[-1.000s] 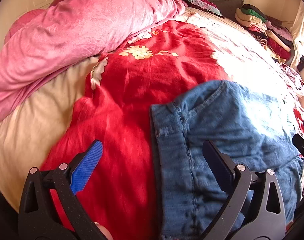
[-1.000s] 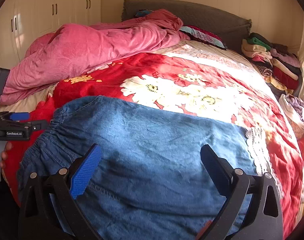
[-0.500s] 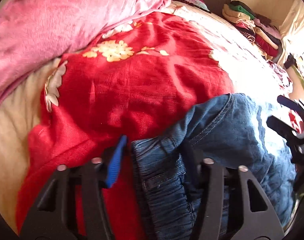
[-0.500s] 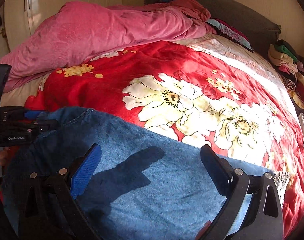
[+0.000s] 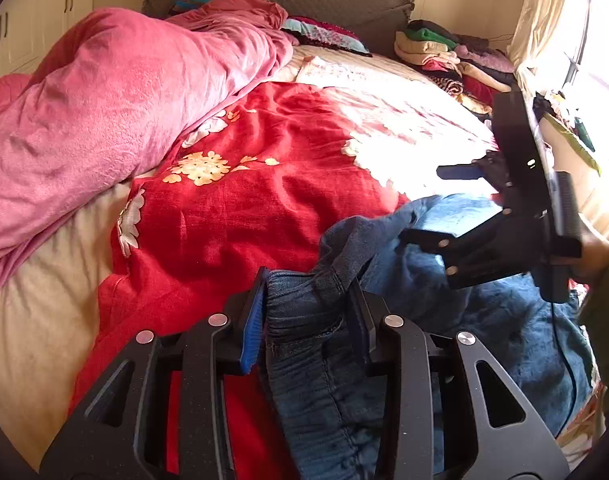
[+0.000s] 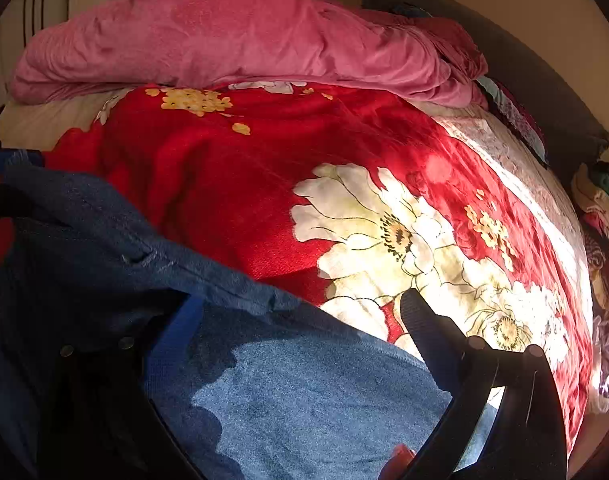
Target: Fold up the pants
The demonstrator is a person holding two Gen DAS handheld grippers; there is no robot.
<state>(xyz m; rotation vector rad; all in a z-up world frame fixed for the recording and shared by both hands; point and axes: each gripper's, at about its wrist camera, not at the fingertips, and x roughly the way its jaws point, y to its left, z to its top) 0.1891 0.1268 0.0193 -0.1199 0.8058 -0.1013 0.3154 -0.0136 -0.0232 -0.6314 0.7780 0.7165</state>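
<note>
Blue denim pants (image 5: 484, 320) lying at the near edge of a red floral blanket (image 5: 240, 208), elastic waistband bunched and lifted. Left gripper (image 5: 304, 320) clamped tight on that waistband. Right gripper (image 6: 300, 312) spread wide over the denim, holding nothing. Beyond, a pink quilt (image 5: 104, 100) and stacked folded clothes (image 5: 444, 52).

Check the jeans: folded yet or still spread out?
Not folded: the jeans lie mostly spread on the red blanket, only the waistband bunched and lifted between the left gripper fingers.
</note>
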